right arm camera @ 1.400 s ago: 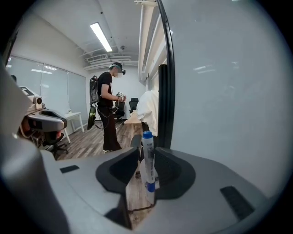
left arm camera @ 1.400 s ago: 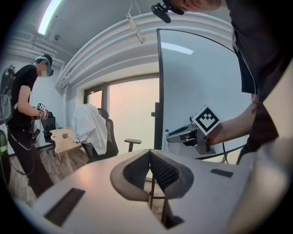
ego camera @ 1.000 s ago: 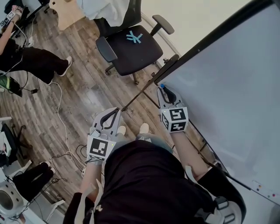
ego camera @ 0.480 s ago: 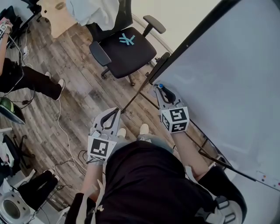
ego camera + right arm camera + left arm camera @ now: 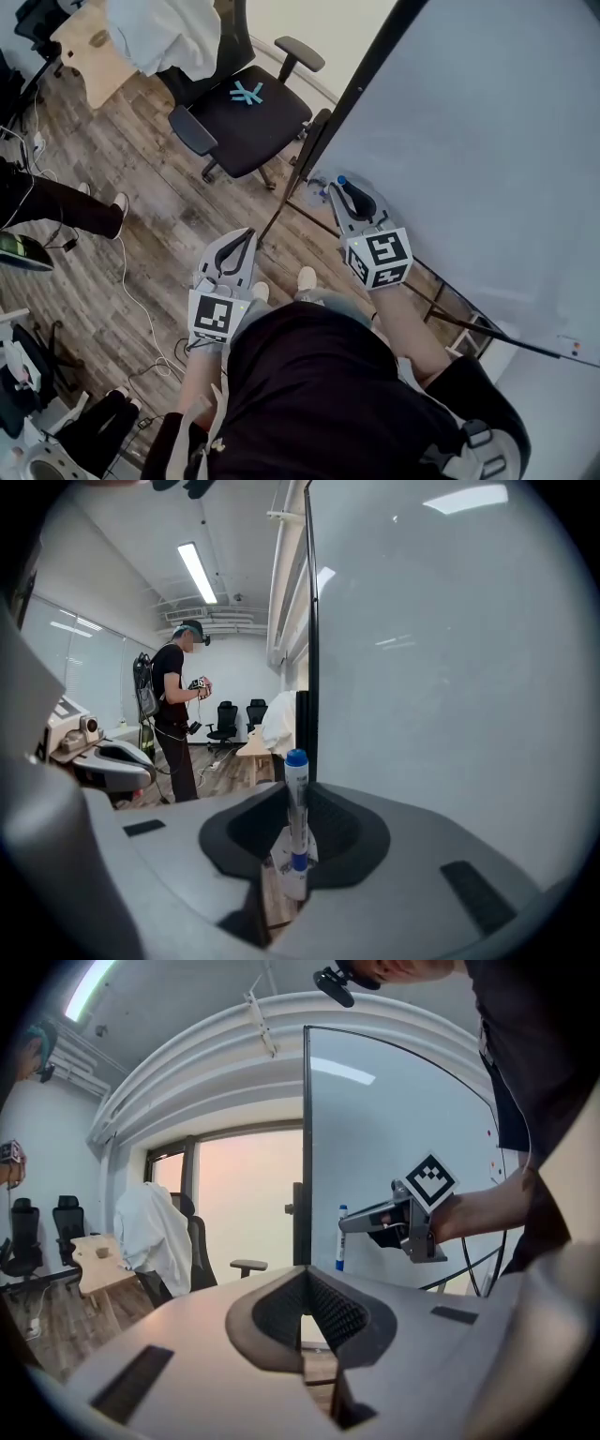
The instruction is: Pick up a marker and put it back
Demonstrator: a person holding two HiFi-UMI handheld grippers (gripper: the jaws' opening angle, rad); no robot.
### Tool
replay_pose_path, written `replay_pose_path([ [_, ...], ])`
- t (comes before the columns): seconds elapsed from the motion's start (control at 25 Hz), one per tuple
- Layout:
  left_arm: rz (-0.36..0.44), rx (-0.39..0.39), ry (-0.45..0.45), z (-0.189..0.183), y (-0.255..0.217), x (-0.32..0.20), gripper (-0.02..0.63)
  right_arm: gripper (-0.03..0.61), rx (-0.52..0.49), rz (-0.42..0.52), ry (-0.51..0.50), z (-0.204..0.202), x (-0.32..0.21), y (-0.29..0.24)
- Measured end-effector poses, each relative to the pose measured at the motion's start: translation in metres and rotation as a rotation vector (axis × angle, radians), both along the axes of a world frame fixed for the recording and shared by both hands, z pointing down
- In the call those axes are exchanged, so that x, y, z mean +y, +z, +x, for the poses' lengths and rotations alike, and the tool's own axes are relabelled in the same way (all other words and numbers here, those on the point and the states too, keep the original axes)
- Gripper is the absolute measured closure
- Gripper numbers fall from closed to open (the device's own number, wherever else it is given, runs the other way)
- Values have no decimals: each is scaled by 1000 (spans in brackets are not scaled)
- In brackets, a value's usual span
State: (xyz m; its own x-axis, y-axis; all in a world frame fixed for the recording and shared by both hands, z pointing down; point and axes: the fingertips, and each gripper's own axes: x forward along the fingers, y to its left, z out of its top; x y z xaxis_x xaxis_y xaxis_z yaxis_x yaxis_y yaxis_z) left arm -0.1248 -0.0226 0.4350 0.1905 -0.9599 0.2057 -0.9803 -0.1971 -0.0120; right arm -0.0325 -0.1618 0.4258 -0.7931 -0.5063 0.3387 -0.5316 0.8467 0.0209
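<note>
Centre right of the head view: right gripper (image 5: 343, 193) clamped on an upright, blue-capped marker (image 5: 296, 794), forearm reaching up-frame beside the whiteboard (image 5: 469, 141). Lower left of it: left gripper (image 5: 247, 238), jaws together and empty, pointing up-frame.

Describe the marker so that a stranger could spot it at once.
Start at the big white whiteboard with a black frame. Near its left edge the person's right tool grips a slim white marker with a blue cap, held upright, cap on top. The left tool beside it holds nothing.
</note>
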Motion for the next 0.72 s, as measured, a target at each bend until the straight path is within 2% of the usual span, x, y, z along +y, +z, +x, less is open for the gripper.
replay_pose_path([
  [0.2,37,-16,67,13,-4,-12,606,500,-33,19,42,15,2,-21],
  [0.72,63,4,220,52,-17,-41,606,500,-72,42,186,70,8,-49],
])
